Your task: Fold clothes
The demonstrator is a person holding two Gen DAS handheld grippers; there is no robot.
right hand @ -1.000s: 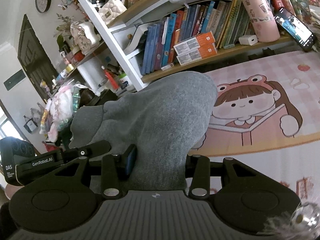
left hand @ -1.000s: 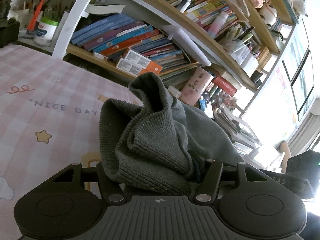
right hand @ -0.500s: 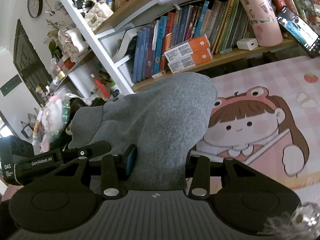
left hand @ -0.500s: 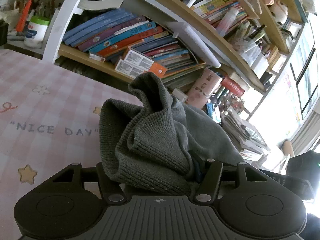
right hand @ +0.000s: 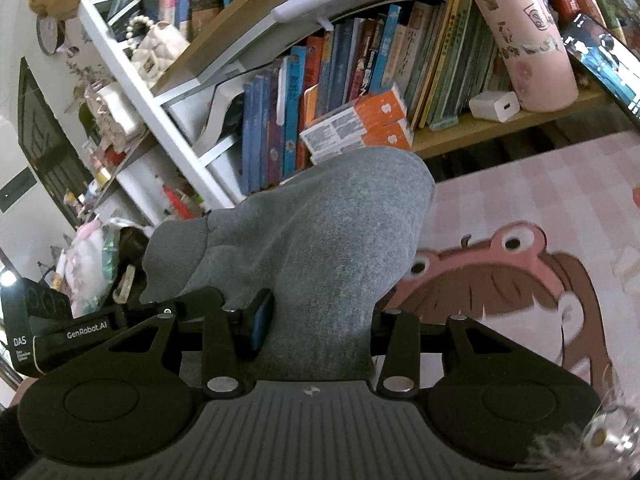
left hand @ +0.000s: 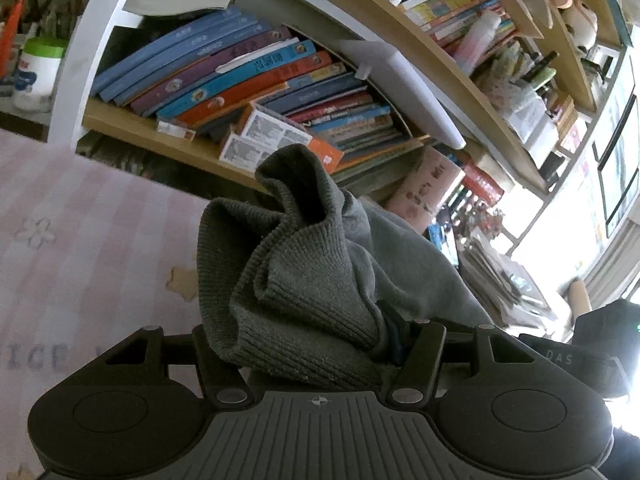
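Crowded bookshelves [left hand: 280, 92] stand behind the pink tabletop [right hand: 540, 208]. My left fingers [left hand: 316, 344] and right fingers [right hand: 316, 332] are clamped on the grey sweater [right hand: 320, 248], lifted above it. Next I'd lay the fold down evenly.

left gripper [right hand: 40, 336] — "GenRobot.AI", "DAS", perhaps
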